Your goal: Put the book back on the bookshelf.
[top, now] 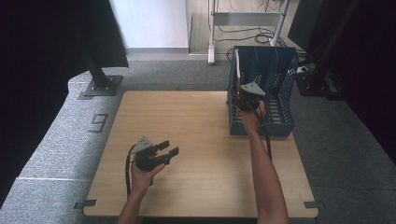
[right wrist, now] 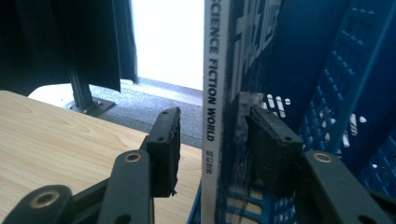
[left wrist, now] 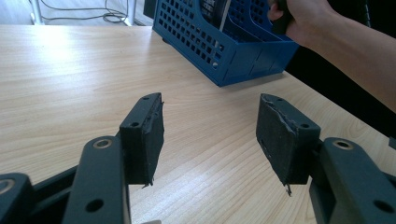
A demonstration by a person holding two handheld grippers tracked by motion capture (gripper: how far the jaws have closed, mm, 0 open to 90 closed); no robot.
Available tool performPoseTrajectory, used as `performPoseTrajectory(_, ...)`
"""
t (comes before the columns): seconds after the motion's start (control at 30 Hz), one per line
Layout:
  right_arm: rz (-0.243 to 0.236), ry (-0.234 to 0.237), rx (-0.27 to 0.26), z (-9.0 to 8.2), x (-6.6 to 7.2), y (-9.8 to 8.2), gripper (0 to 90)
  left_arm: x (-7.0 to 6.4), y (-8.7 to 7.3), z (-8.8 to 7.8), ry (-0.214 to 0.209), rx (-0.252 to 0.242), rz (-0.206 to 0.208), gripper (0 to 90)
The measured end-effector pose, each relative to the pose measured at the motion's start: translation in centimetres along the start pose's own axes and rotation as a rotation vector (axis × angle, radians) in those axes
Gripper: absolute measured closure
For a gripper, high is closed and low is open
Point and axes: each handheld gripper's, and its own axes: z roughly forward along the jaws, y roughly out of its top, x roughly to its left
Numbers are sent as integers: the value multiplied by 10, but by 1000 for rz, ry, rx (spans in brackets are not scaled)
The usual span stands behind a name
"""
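From the high view, the right gripper sits at the near left corner of the blue slotted rack, which stands on the far right part of the wooden table. A thin pale magazine stands upright in the rack's leftmost slot; its cover cannot be read from here, and the gripper's jaw tips are hidden behind the grey plate and the hand. The left gripper hovers low over the near left of the table, well apart from the rack, jaws spread with nothing between them.

In the left gripper view, the left gripper shows both pads open over bare wood. The rack is cut off by the top edge, and the right hand is only partly in frame.

In the right gripper view, the right gripper straddles the magazine, whose white spine reads "SCIENCE FICTION WORLD". The jaws stand parted; a gap shows beside the left pad, while the right pad's contact is hard to judge. The cover is dark and blurred.
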Motion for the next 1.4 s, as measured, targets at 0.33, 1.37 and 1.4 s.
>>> performPoseTrajectory(0.33,20,4,-15,-9,-8,-2,553,-1,0,1,-2,3,2,415)
performPoseTrajectory(1.37,-16,69,-24,-16,3,-2,564,-4,0,2,-8,6,8,415)
performPoseTrajectory(1.4,-17,68,-25,-17,3,-1,564,-4,0,2,-8,4,8,415)
